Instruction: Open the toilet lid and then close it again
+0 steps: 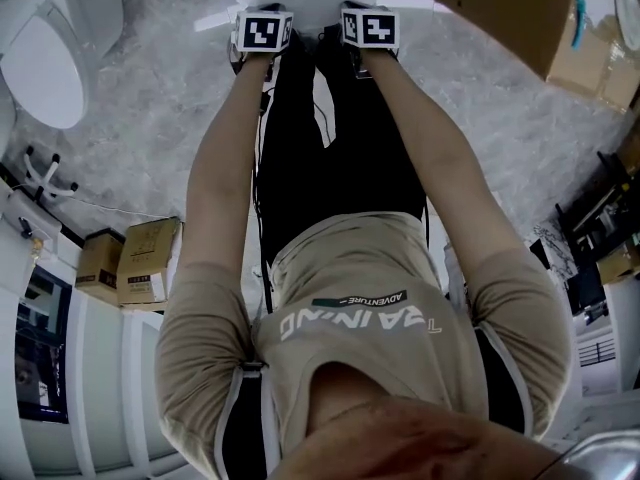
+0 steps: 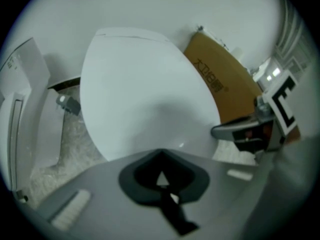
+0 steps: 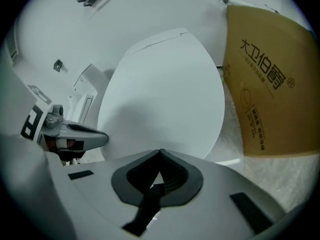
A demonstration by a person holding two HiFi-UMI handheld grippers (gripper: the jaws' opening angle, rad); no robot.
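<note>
You hold your two arms straight out, side by side. Each hand holds a gripper, and both reach the front edge of the toilet lid (image 2: 145, 94).

The lid is white and egg-shaped. It looks like it is down, shut over the bowl. Its back edge is at the white wall (image 2: 150, 9), and its front edge points at you.

Your left gripper (image 2: 160, 153) has its fingers pressed together. The tips meet in a point, and nothing is held between them. The point sits over the front edge of the lid, on the lid's left side. You cannot tell if it touches the lid.

Your right gripper (image 3: 160, 151) is the same. Its fingers are together and hold nothing. Its point sits over the front edge, on the lid's right side. You cannot tell if it touches either.

The two grippers are near each other but do not touch. The black and white cube (image 1: 263, 30) on each one faces up at you.

A big brown box (image 3: 265, 79) stands on the grey stone floor (image 1: 170, 118), just to the right of the toilet. A second toilet (image 1: 45, 63) stands at the floor's far left edge. Two small boxes (image 1: 150, 263) sit by the floor's left edge, near your left elbow.
</note>
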